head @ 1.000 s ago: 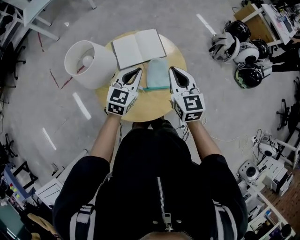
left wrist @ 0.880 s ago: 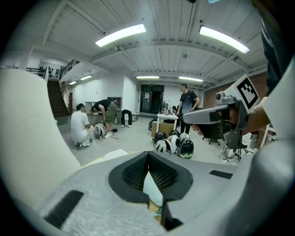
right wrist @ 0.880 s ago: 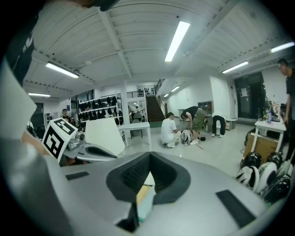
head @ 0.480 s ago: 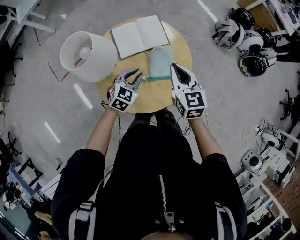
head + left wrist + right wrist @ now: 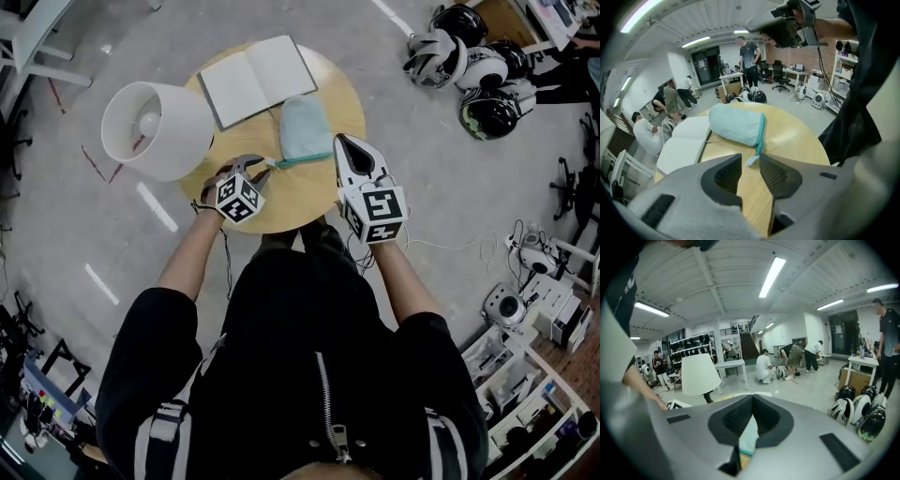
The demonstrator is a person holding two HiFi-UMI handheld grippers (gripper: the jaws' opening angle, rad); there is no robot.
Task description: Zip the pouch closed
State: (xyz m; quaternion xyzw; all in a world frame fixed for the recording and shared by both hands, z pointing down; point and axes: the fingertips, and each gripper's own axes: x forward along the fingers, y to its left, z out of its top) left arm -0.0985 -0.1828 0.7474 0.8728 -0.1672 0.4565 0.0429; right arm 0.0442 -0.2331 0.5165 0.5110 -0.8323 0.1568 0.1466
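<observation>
The left gripper point(image 5: 251, 166)'s fingers have just been opening and are straddling, unpinched, the zip tab point(image 5: 752, 161) of the soft, light teal fabric pouch point(image 5: 305, 129) lying on the round wooden desk point(image 5: 281, 204), while the right gripper point(image 5: 343, 142)'s clenched, empty fingers are hovering just beside it, probably needed to pin that floppy cloth.

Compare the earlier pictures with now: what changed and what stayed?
The left tongs dropped toward the table, tipped downward, and have just been opening; the zip tab of the pouch lies at their tips, ungripped. The right tongs stay shut beside it; book and lamp unmoved.
</observation>
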